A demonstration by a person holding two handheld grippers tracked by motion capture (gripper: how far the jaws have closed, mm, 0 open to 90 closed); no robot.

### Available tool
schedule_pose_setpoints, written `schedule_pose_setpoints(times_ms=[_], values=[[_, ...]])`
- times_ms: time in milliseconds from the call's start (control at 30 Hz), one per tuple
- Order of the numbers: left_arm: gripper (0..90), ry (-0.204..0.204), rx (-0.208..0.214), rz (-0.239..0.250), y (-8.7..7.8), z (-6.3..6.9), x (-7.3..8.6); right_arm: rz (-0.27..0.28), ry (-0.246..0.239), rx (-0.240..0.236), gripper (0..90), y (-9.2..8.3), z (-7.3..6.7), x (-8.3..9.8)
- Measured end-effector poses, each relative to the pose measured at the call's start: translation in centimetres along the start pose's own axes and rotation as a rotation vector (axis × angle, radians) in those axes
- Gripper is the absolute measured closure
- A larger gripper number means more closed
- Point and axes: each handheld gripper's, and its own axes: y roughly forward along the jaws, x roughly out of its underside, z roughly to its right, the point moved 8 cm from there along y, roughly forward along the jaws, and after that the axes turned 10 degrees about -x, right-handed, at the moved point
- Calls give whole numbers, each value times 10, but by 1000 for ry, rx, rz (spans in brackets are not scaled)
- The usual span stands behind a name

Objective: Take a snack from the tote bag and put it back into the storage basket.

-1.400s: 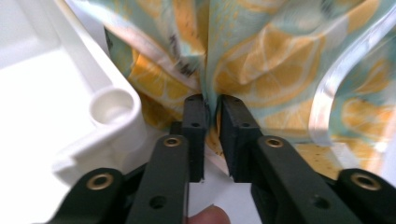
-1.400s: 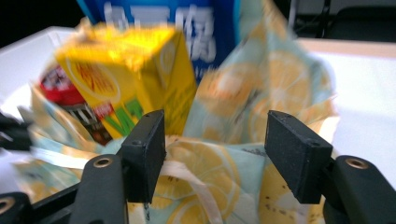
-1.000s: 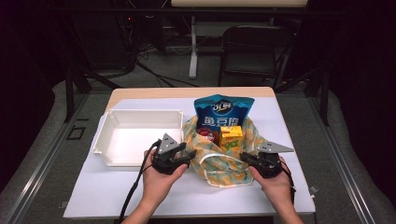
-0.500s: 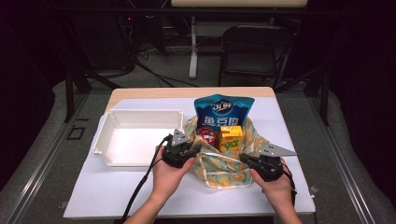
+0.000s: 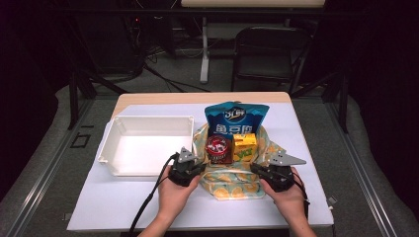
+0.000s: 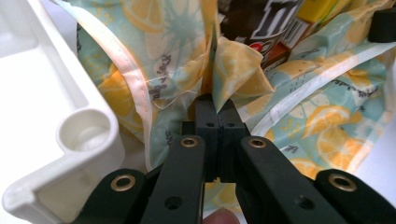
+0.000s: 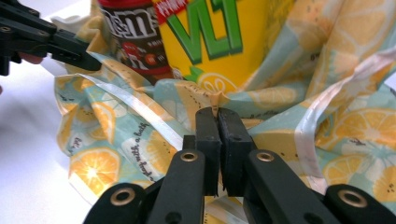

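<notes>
A lemon-print cloth bag (image 5: 232, 180) lies on the white table, holding a brown candy packet (image 5: 218, 148), a yellow drink carton (image 5: 244, 146) and a blue snack bag (image 5: 237, 121). My left gripper (image 5: 193, 167) is shut on a fold of the bag's cloth (image 6: 219, 60) at its left side; the jaws pinch the fabric (image 6: 215, 105). My right gripper (image 5: 258, 170) is shut on the bag's cloth (image 7: 217, 100) at its right side, just below the yellow carton (image 7: 219, 37) and candy packet (image 7: 133, 32).
A white plastic tray (image 5: 146, 145) sits left of the bag, its corner (image 6: 70, 135) close beside my left gripper. The other gripper's black jaws (image 7: 46, 39) show at top left of the right gripper view. A chair and table legs stand beyond the table.
My left gripper has moved right, from the tray's edge onto the bag's left side, and now pinches its cloth. The right gripper has barely moved.
</notes>
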Motion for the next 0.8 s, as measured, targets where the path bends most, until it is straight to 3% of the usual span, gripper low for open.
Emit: schedule_pose_setpoints(times_ms=[100,200,300,467,633,800], values=[[898,-4,-4,-4,3,-2,3,-10,12,23,827,2,3,3],[855,-8,-1,5,0,-3,4,50,8,8,761,-6,4,-3],[758,-4,1,40,-8,-4,1,128,10,38,711,-22,10,-14],[621,11,8,116,-32,-4,-14,241,56,78,639,-42,27,-34],[563,-26,9,209,-50,-12,-35,252,60,139,550,-42,41,-49],[515,-106,-16,248,-49,-29,-53,263,89,173,516,-32,59,-61]])
